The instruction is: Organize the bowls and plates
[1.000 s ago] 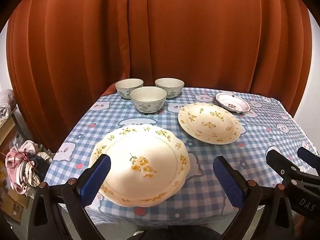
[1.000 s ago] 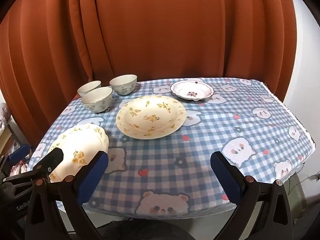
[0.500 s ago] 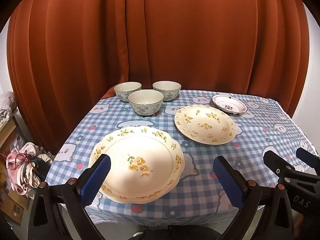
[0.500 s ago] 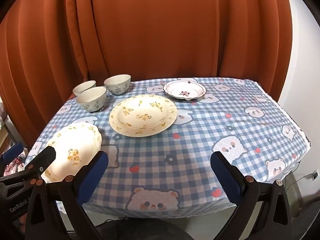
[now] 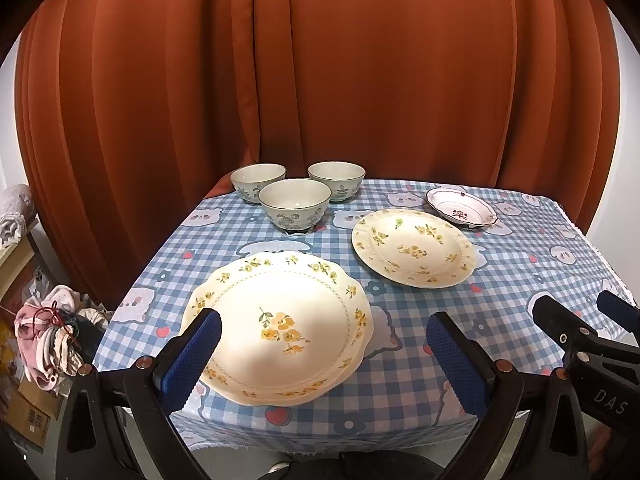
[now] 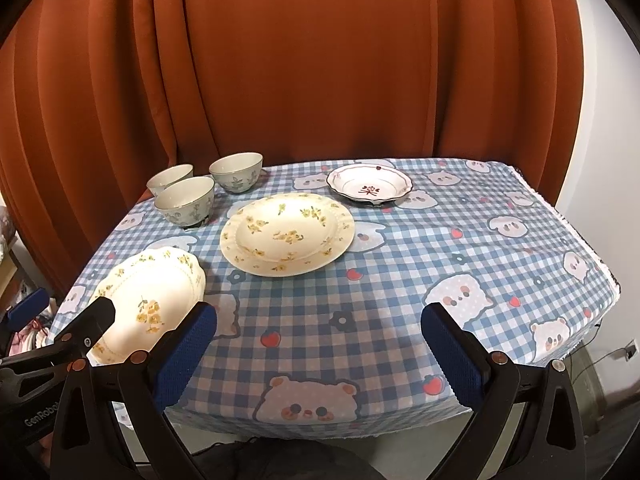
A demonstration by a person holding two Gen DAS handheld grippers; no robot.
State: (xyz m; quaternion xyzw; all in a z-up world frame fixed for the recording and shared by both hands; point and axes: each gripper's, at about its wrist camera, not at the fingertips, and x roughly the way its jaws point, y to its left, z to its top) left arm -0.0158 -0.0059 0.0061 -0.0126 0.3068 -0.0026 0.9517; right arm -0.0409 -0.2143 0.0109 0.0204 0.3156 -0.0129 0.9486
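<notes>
A scalloped cream plate with yellow flowers (image 5: 276, 324) (image 6: 148, 300) lies at the table's near left. A round cream plate with yellow flowers (image 5: 414, 246) (image 6: 286, 232) lies mid-table. A small white dish with a red flower (image 5: 460, 210) (image 6: 370, 188) sits behind it. Three pale green bowls (image 5: 294, 202) (image 6: 186, 200) cluster at the far left. My left gripper (image 5: 324, 356) is open and empty, just before the scalloped plate. My right gripper (image 6: 320, 352) is open and empty above the near table edge.
The table wears a blue checked cloth with bears (image 5: 500, 280) (image 6: 460, 248). An orange curtain (image 5: 320, 80) hangs behind it. Bundled clothes (image 5: 48, 340) and boxes lie on the floor at the left. A white wall (image 6: 600, 140) stands at the right.
Both grippers have drawn back and risen a little from the table, so the plates look smaller. No dish has moved. Both grippers stay open.
</notes>
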